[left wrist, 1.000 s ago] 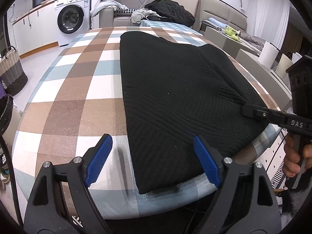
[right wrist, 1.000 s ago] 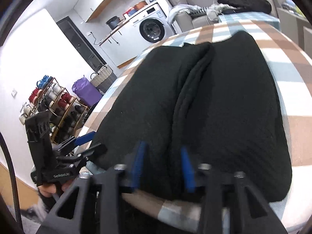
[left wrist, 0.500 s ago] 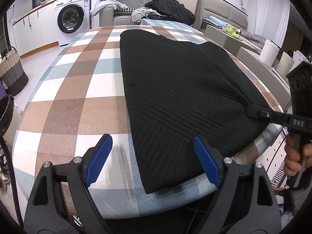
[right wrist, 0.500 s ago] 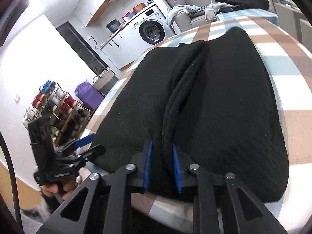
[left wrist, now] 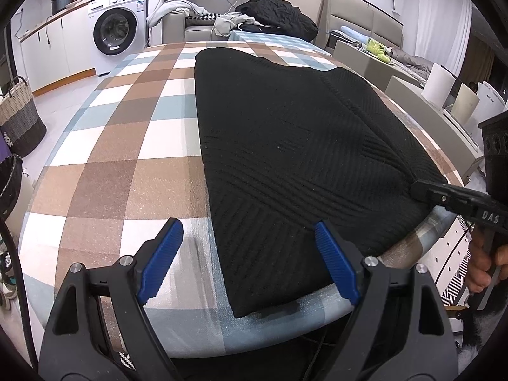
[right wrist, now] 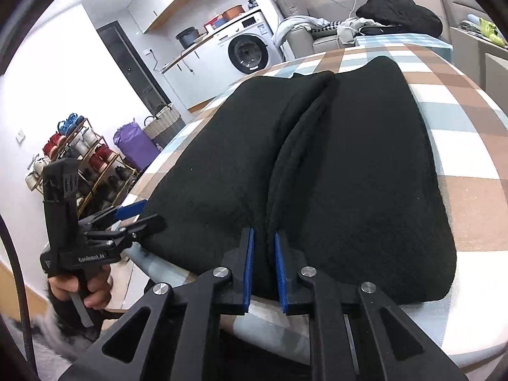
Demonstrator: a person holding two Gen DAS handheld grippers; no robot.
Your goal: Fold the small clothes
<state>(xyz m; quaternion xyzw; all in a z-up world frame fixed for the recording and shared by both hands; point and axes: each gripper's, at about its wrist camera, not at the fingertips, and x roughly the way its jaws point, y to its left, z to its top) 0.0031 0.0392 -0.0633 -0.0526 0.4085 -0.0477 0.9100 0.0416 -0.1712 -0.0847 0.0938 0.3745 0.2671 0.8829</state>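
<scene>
A black knit sweater (left wrist: pixel 285 146) lies flat on the checked table (left wrist: pixel 111 165), with a long fold ridge down its middle (right wrist: pixel 301 146). My right gripper (right wrist: pixel 264 233) is at the near hem. Its jaws are closing, and the blue pads pinch the ridge of fabric between them. In the left wrist view, the right gripper (left wrist: pixel 419 189) bites the hem at the right edge. My left gripper (left wrist: pixel 246 223) stands wide open over the sweater's near left corner, one pad above the cloth and one above the bare table. In the right wrist view, the left gripper (right wrist: pixel 150 212) shows beside that corner.
The table's rounded front edge (right wrist: pixel 412 327) runs just below both grippers. A washing machine (left wrist: pixel 114 31) and a sofa heaped with clothes (left wrist: pixel 276 16) stand beyond the far end. A woven basket (left wrist: pixel 19 117), a purple bag (right wrist: pixel 133 143) and a shoe rack (right wrist: pixel 79 158) line the floor.
The right gripper's pads have drawn closer together around the sweater's middle fold. The left gripper has kept still and wide open.
</scene>
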